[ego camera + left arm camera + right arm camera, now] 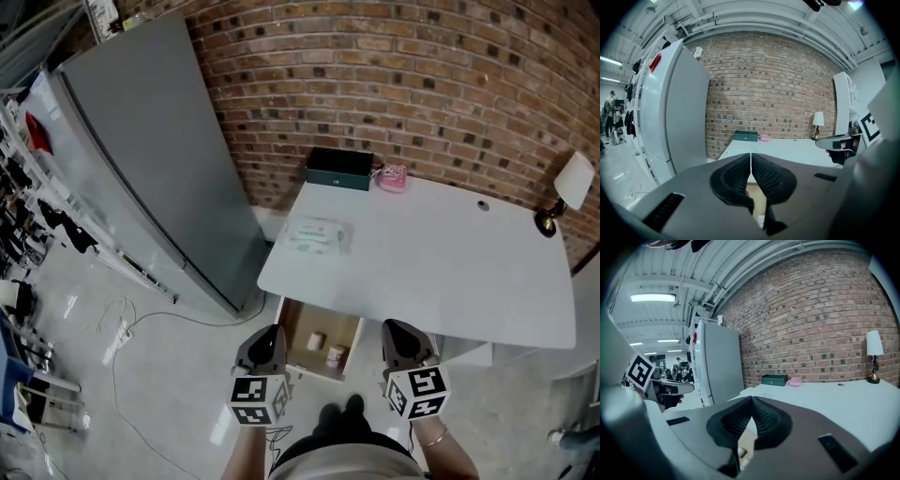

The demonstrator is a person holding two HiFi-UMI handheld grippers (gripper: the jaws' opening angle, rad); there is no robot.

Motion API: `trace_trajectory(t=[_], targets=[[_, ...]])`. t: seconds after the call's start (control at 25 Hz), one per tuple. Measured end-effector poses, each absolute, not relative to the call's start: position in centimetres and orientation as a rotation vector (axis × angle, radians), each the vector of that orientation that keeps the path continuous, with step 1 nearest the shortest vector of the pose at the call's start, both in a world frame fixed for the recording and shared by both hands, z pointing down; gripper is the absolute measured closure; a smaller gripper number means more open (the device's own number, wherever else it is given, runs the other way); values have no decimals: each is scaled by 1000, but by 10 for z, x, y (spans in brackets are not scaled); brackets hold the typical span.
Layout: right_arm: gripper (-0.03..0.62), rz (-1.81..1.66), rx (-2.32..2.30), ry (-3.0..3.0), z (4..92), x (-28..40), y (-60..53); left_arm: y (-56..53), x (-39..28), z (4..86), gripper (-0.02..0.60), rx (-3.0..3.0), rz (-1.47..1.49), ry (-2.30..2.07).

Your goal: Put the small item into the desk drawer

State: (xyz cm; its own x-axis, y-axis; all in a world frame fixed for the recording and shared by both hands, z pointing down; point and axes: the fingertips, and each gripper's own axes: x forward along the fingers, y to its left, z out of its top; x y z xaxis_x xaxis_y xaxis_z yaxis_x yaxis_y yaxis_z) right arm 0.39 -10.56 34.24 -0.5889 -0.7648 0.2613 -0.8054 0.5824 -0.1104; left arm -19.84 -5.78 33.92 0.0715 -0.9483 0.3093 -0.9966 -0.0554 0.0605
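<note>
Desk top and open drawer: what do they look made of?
Desk top: plain white, smooth, soft sheen, no grain showing; probably laminate or painted board. Drawer: pale tan inside, looks like unpainted wood or plywood, though the grain is too small to confirm.

Green box (339, 168), pink case (391, 177), wipes pack (317, 235) and lamp (573, 179) near a grey fridge (141, 159).

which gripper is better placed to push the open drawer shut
Left, probably: the left gripper hangs right beside the front corner of the open drawer, while the right gripper is further off on the other side. Both are shut and empty.
</note>
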Motion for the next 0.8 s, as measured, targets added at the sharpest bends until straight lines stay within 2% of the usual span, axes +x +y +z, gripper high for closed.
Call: trace_trajectory(t=[0.8], targets=[[588,275,1300,-2613,337,4,-114,-66,-201,331,554,2104,249,-1972]])
